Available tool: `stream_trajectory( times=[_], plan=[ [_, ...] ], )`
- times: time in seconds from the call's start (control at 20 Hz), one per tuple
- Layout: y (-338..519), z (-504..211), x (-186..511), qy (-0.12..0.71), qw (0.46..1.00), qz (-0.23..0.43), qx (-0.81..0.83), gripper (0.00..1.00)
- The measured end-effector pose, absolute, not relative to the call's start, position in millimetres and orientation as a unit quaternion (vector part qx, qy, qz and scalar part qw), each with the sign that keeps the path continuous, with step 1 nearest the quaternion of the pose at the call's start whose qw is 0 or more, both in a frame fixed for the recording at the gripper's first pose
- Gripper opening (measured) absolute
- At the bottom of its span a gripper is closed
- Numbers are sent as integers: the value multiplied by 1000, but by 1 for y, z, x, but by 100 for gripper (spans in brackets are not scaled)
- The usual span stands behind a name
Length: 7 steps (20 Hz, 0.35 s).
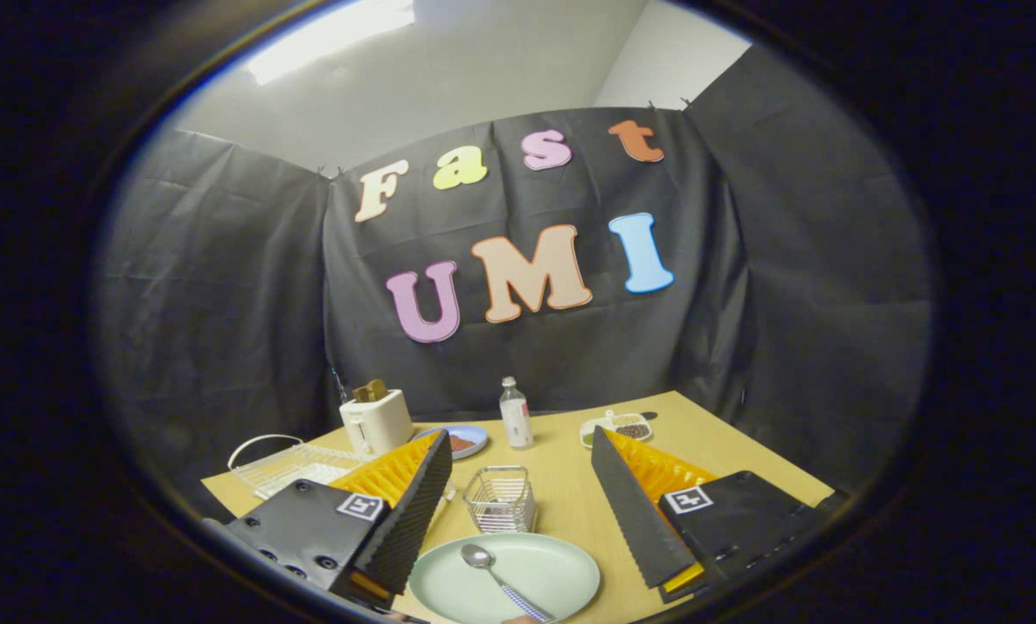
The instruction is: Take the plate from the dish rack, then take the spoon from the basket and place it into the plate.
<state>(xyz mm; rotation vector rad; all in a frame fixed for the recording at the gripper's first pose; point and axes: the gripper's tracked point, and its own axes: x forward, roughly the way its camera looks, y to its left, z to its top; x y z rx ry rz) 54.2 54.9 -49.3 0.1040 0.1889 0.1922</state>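
Gripper view: bench (570, 507) of pale wood set before the black cloth wall.
Hand-held gripper (518, 494): fingers spread wide apart, gripping nothing, one to each side of the basket and plate.
Plate (552, 572): pale green, round, lying flat on the bench between the two fingers, nearest the camera.
Spoon (491, 568): metal bowl with a blue-and-white checked handle, lying in the plate, bowl towards the basket, handle running back over the near rim.
Basket (500, 498): small wire basket, upright, just beyond the plate and between the fingers.
Dish rack (283, 464): white wire rack with a looped handle, beyond the left finger, beside the toaster.
Toaster (376, 420): white, with bread standing in its slot, near the wall.
Blue plate (465, 440): small, with something brown on it, just beside the toaster.
Bottle (515, 414): clear, upright, beyond the basket.
Divided dish (617, 428): white, holding dark and green contents, beyond the right finger.
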Motion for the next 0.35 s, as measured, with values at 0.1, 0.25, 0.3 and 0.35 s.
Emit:
stream_trajectory(
  times=[0.1,0.25,0.3,0.35],
  plan=[
    [54,-41,46,83,990,98,59,100],
    [56,-29,35,65,990,105,65,100],
    [55,-27,34,63,990,105,63,100],
    [51,-29,33,65,991,100,63,100]
  ],
)
